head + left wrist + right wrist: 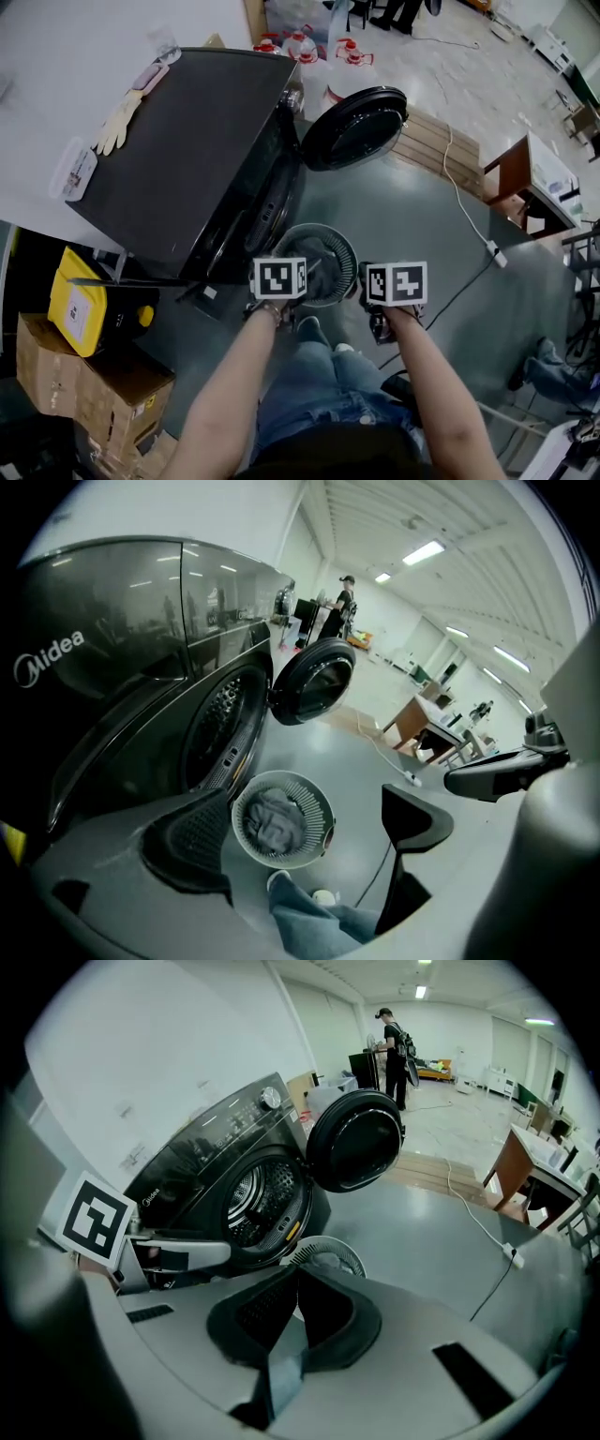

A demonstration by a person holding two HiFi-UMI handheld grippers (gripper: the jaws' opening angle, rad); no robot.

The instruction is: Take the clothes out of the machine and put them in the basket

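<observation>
The black washing machine (187,150) stands at the upper left with its round door (356,127) swung open; its drum (248,1194) looks empty from the right gripper view. A round slatted basket (339,246) sits on the floor in front of it with grey clothes (274,819) inside. My left gripper (305,808) hangs above the basket, open, with nothing between its pads. My right gripper (298,1279) is just right of the basket, pads (328,1312) pressed together with nothing in them. In the head view both grippers (279,279) (396,284) show as marker cubes above my knees.
Cardboard boxes (84,384) and a yellow case (80,300) lie left of the machine. A white cable (469,211) runs across the floor to a wooden pallet (441,145). A desk (534,178) stands at the right. A person (394,1040) stands far off.
</observation>
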